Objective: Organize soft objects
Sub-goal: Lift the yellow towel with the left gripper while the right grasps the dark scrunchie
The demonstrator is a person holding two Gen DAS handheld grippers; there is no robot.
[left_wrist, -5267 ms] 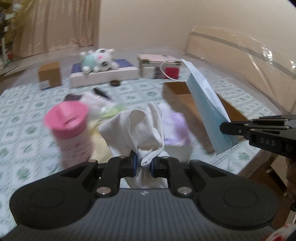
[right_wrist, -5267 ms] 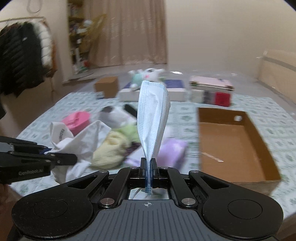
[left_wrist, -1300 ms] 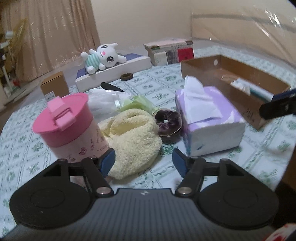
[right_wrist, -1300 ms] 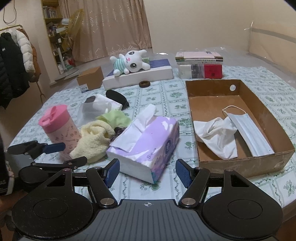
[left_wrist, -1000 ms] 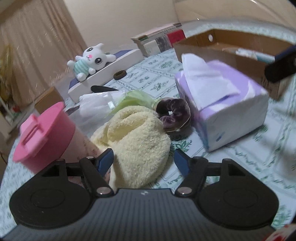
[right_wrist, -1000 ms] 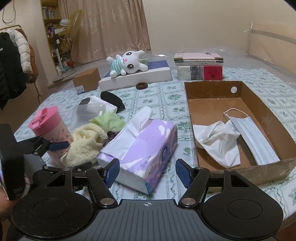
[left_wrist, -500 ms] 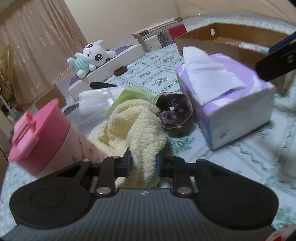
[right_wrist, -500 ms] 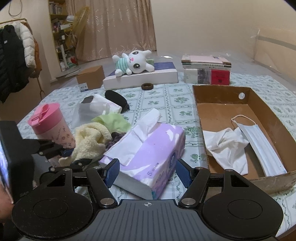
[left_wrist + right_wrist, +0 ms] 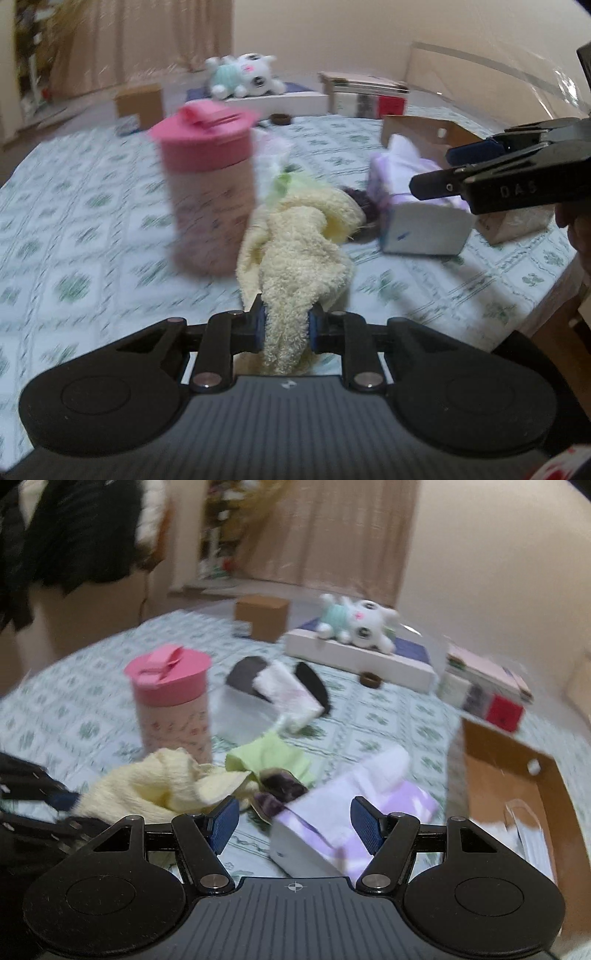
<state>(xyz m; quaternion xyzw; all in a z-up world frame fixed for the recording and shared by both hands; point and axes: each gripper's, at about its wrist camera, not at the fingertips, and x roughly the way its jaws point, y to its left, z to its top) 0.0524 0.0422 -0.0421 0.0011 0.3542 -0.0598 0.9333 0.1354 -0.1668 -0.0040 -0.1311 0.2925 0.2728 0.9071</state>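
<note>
In the left wrist view, the left tongs (image 9: pixel 285 326) sat at the lower centre of the frame, clenched on a fold of the pale yellow towel (image 9: pixel 299 251). The towel rose from between the blue pads (image 9: pixel 260 328) toward the middle of the frame, where its bulk bunched up just right of the pink-lidded tumbler (image 9: pixel 208 188). Behind the towel a dark purple scrunchie (image 9: pixel 364 206) lay against the purple tissue box (image 9: pixel 417 218). The right tongs (image 9: pixel 458 168) reached in from the right edge, above the tissue box.

In the right wrist view, the right tongs (image 9: pixel 295 825) stood released at the lower centre, their blue pads (image 9: pixel 223 823) wide apart with nothing between them. The tissue box (image 9: pixel 351 819) lay just beyond them, right of centre, and the towel (image 9: pixel 166 784) sat at the lower left, beside the left pad but not gripped by it. A light green cloth (image 9: pixel 271 757) lay behind the scrunchie (image 9: pixel 277 792) at mid-frame. The cardboard box (image 9: pixel 517 775) was at the right edge, with a white cloth (image 9: pixel 495 832) blurred inside it. A white plush toy (image 9: pixel 356 624) lay in the upper right on a flat white box (image 9: pixel 354 657). The surface (image 9: pixel 74 709) carried a green-patterned cloth.
</note>
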